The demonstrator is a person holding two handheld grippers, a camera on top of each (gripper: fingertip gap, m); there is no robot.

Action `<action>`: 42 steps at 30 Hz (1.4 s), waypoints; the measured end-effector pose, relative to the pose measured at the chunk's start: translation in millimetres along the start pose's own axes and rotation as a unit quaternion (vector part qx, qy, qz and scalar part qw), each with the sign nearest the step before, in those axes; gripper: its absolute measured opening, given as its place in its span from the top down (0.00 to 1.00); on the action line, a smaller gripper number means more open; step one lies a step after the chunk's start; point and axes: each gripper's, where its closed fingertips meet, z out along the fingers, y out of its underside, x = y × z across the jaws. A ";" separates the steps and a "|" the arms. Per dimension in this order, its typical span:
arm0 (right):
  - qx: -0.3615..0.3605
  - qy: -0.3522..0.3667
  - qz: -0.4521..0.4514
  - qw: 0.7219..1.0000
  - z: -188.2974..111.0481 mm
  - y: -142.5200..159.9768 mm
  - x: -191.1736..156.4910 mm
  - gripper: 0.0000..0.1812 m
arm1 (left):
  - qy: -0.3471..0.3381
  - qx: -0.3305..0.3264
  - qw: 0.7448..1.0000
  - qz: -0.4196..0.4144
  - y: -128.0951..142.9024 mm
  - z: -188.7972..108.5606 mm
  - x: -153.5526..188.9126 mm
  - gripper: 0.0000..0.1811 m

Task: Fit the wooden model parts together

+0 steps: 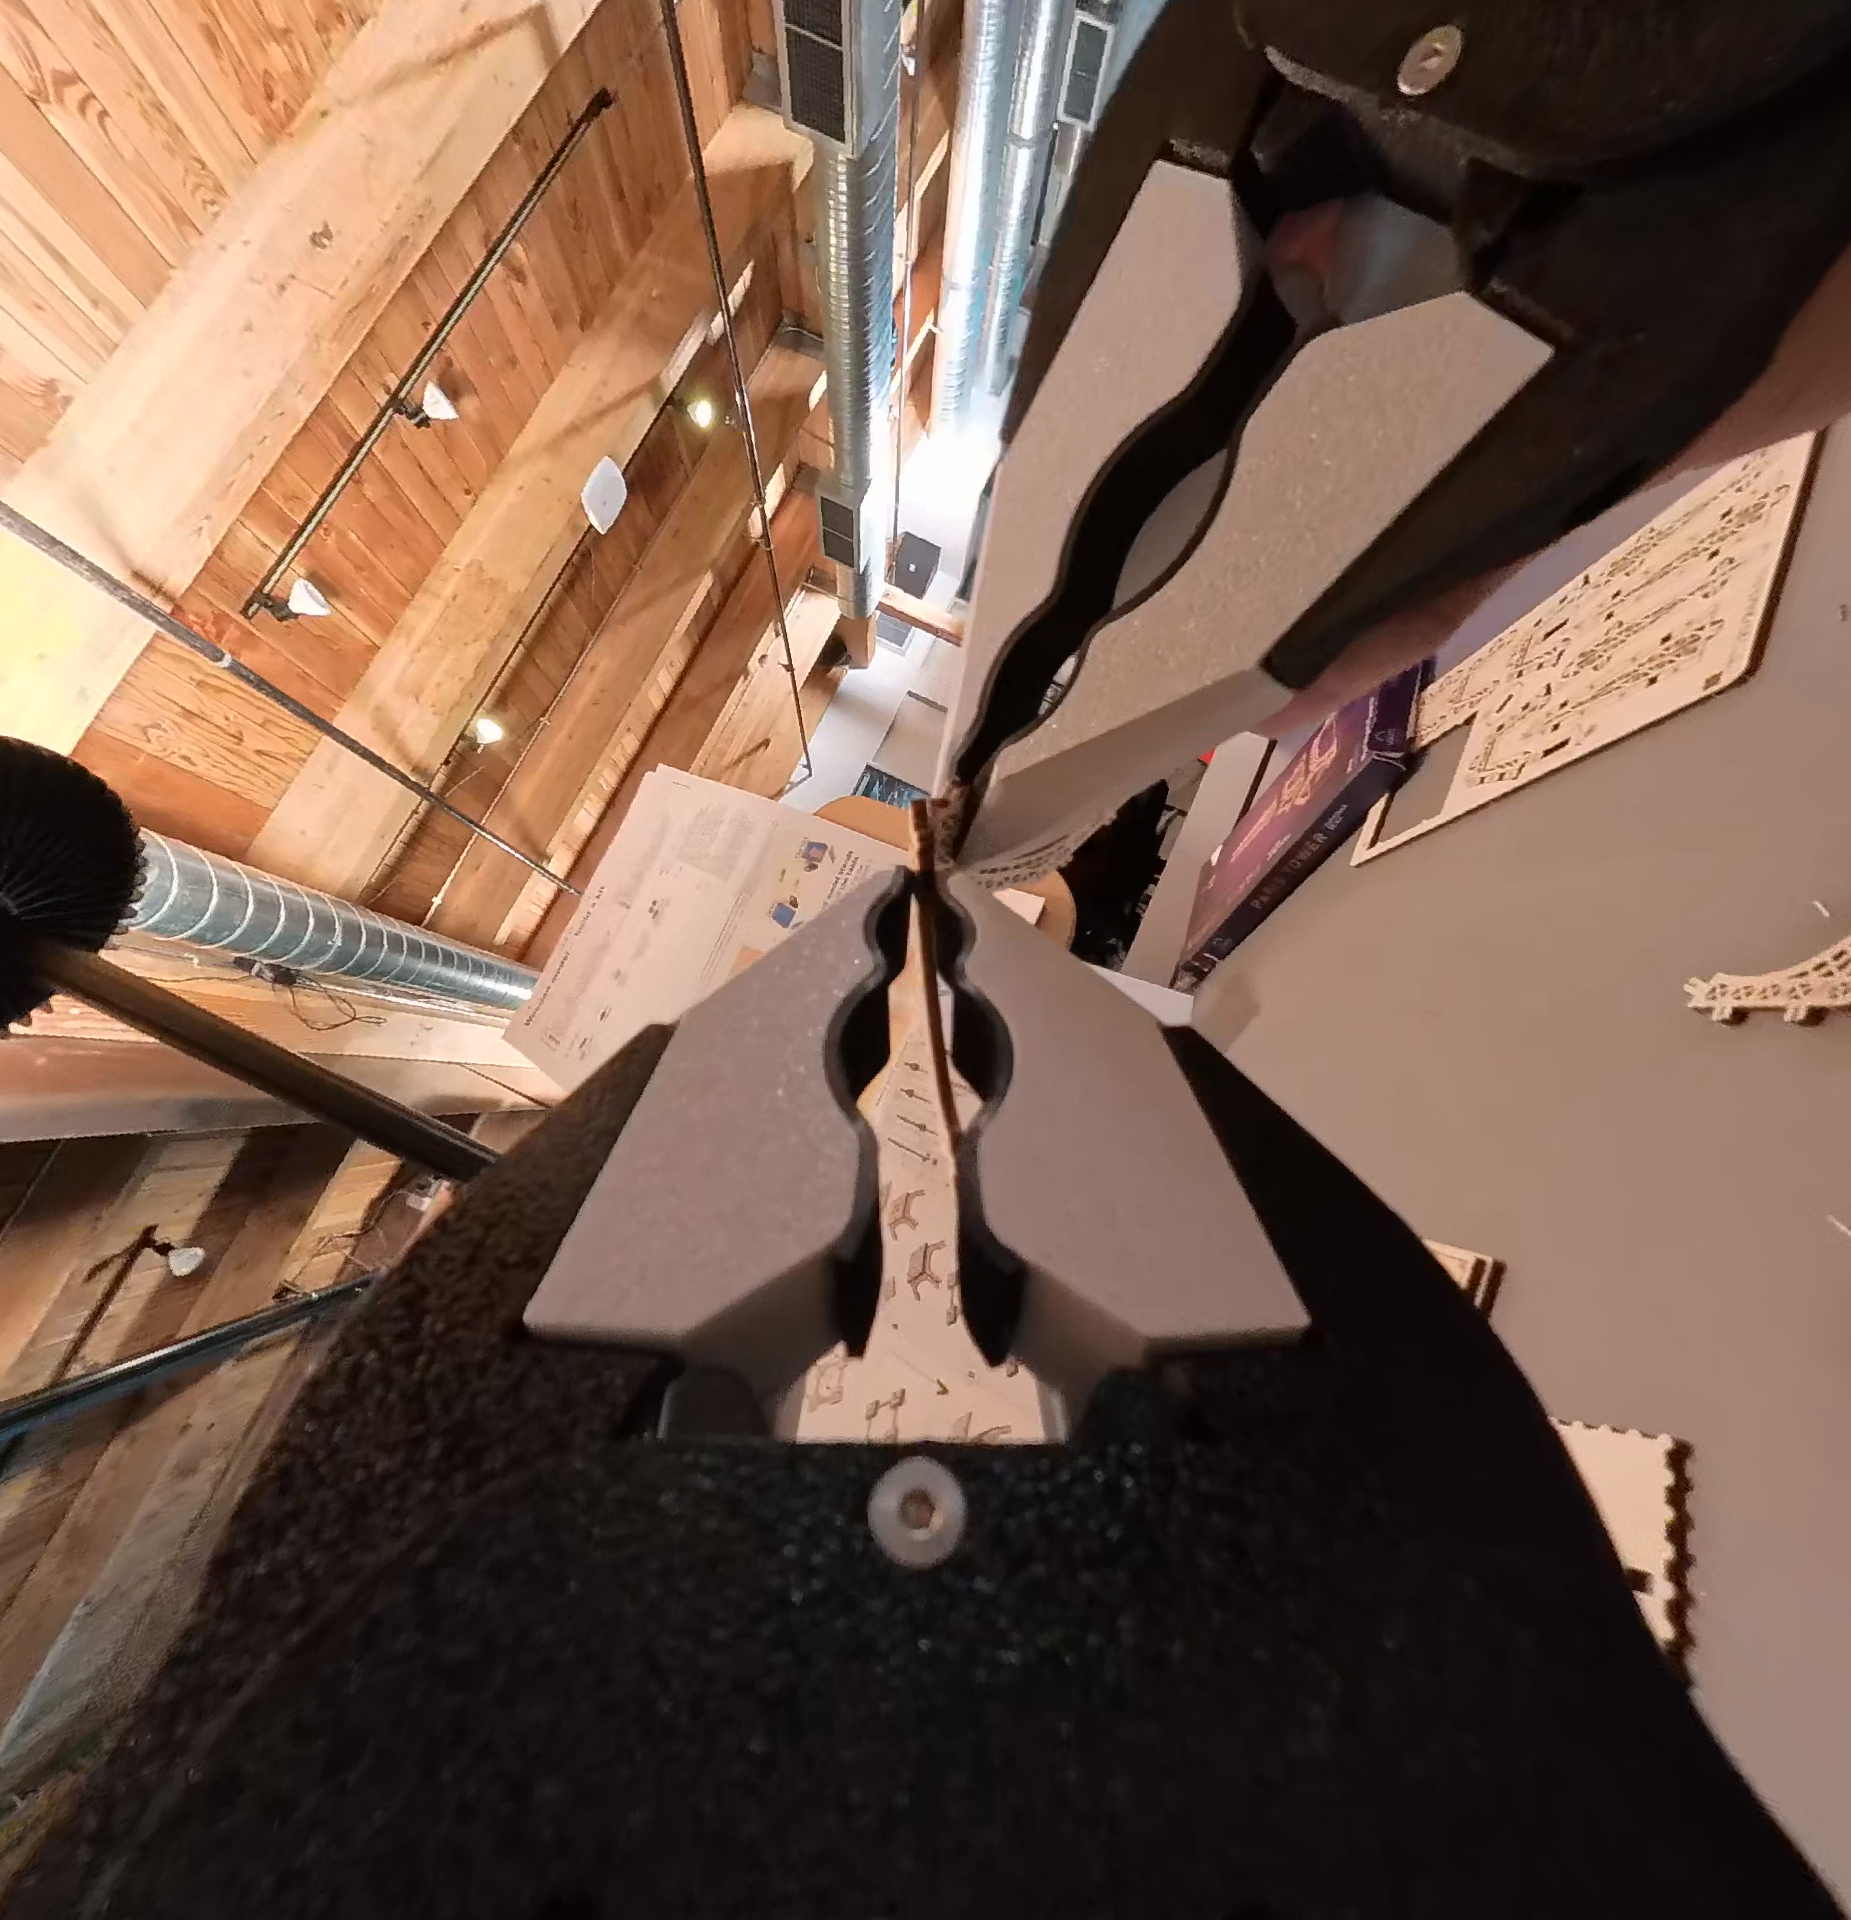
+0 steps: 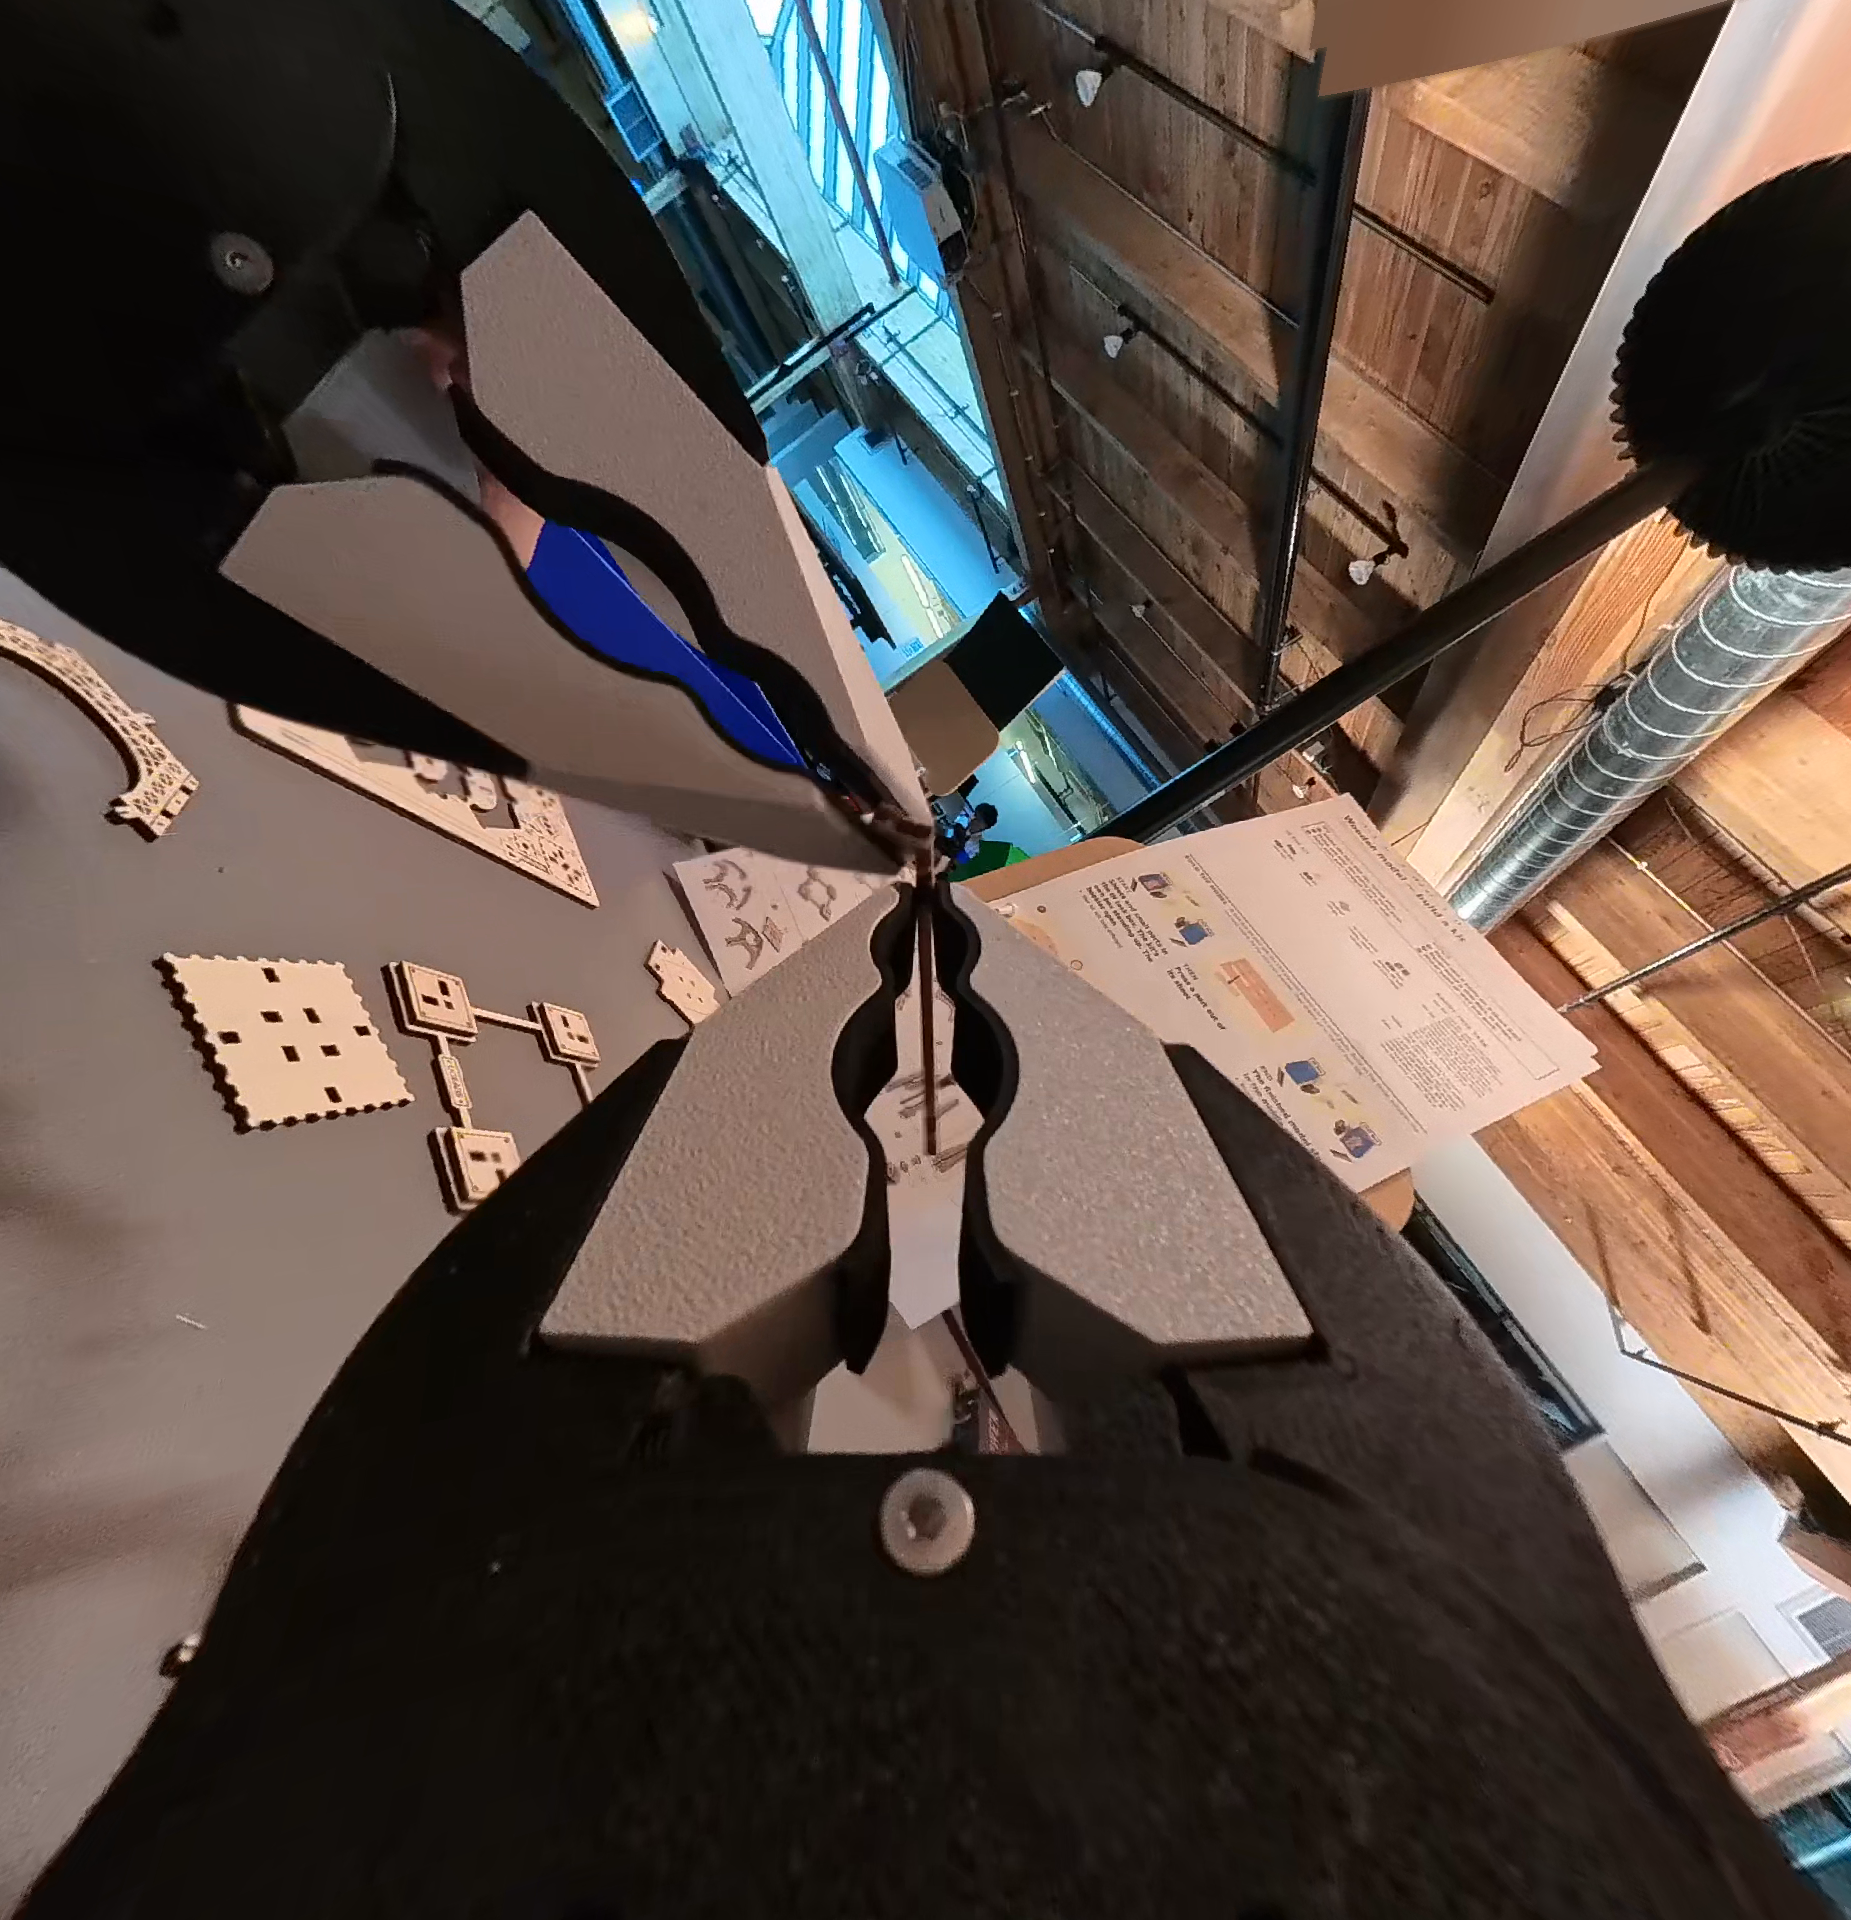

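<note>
1. Holding a thin wooden strip (image 1: pixel 942 1023) edge-on, my left gripper (image 1: pixel 926 894) is pinched tight on it, up in the air above the gray table (image 1: pixel 1523 1091).
2. My right gripper (image 2: pixel 926 904) squeezes another thin wooden piece (image 2: pixel 929 1039) the same way.
3. Both tips meet nose to nose.
4. I should line the edges up straight and push softly, because thin wood can snap.
5. More parts, like the square plate (image 2: pixel 282 1039), lie on the table.

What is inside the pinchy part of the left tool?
A thin wooden part sits edge-on between the left tool's grey fingers, pinched near the tips. Its flat faces are hidden by the fingers, so its shape cannot be seen.
</note>
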 end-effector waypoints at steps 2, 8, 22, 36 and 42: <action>0.007 -0.004 0.009 1.000 -0.2 -2.5 -1.0 1.00 | 0.000 0.001 1.000 -0.017 -0.2 -1.2 -2.8 1.00; -0.003 -0.018 0.028 0.999 1.4 1.0 -4.0 1.00 | 0.008 -0.015 1.000 0.012 2.6 -1.6 -0.9 1.00; 0.007 -0.031 0.132 0.991 2.2 4.6 -1.4 1.00 | 0.032 -0.017 0.997 -0.066 2.6 1.9 0.2 1.00; 0.015 -0.026 0.132 0.991 1.0 2.0 -0.5 1.00 | 0.062 -0.012 0.997 -0.034 5.2 -2.2 0.8 0.98; 0.006 -0.040 0.139 0.989 2.9 4.3 -6.4 1.00 | 0.075 -0.021 0.997 -0.023 9.5 -4.2 0.5 1.00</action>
